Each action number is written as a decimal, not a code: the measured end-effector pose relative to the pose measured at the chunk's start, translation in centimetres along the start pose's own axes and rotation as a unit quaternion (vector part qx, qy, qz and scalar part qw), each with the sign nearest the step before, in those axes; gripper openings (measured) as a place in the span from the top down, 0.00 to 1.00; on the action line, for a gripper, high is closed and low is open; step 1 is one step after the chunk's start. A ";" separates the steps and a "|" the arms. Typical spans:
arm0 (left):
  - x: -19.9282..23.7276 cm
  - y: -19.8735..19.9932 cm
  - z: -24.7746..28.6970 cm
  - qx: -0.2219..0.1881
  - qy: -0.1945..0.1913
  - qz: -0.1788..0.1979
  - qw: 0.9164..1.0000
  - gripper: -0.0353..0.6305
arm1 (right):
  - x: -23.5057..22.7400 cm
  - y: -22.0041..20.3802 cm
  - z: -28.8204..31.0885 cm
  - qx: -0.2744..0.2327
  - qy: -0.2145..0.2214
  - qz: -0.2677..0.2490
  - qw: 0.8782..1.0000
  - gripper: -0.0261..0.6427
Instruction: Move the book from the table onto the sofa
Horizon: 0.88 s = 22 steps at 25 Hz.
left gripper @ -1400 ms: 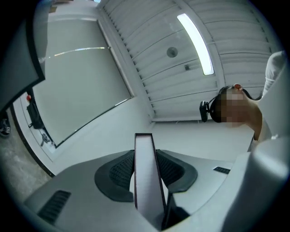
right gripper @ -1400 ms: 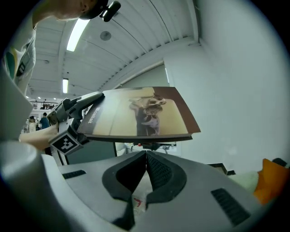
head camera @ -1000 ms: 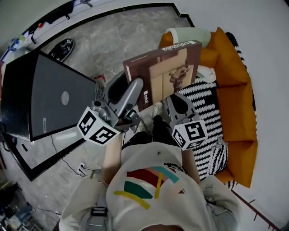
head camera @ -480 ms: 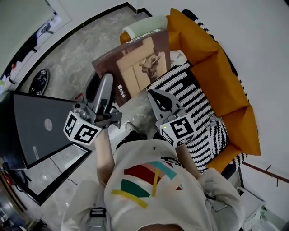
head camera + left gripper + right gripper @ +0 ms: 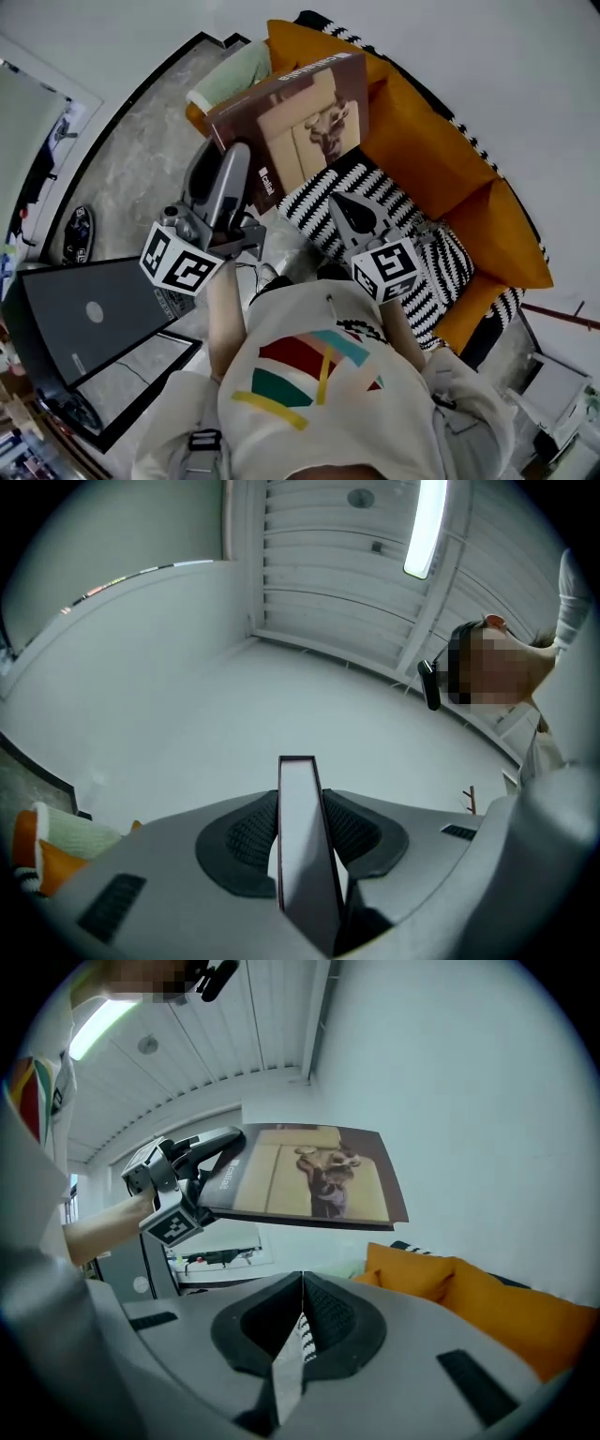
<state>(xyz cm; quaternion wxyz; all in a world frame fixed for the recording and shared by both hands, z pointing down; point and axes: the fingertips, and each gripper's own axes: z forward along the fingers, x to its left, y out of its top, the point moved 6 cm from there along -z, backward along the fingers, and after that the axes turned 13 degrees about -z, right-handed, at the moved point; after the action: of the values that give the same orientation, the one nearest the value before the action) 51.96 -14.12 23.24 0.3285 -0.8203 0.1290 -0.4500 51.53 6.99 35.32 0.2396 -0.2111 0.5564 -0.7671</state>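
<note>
Jaws of the left gripper [image 5: 240, 165] clamp a brown hardcover book [image 5: 300, 112] by its corner near the orange sofa [image 5: 427, 145]; right gripper [image 5: 343, 205] jaws meet, empty. Gripped off-centre, it may pivot loose.

We wear a white T-shirt [image 5: 319, 375] with red, teal, yellow and green stripes, and our grey left gripper [image 5: 239, 159] and right gripper [image 5: 342, 202] carry black ribbed pads [image 5: 248, 832] and marker-printed white cubes [image 5: 178, 264].
</note>
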 end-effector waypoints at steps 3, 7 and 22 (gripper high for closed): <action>-0.8 -4.6 5.8 0.045 -0.032 -0.010 0.998 0.72 | -5.1 -1.4 -3.3 -0.003 -0.054 0.009 0.998 0.94; -2.3 -11.0 12.8 0.077 -0.083 -0.051 0.992 0.71 | -11.5 -3.8 -7.8 -0.004 -0.123 0.029 0.992 0.94; -5.6 -26.4 24.8 0.298 -0.215 -0.157 0.916 0.71 | -14.0 -14.2 -24.9 0.105 -0.414 0.162 0.890 0.94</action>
<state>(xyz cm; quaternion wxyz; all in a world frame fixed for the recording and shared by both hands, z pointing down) 67.02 19.05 27.41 0.5030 -0.7710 -0.2155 -0.3257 46.13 37.95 40.82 0.5897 -0.3901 0.3491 -0.6150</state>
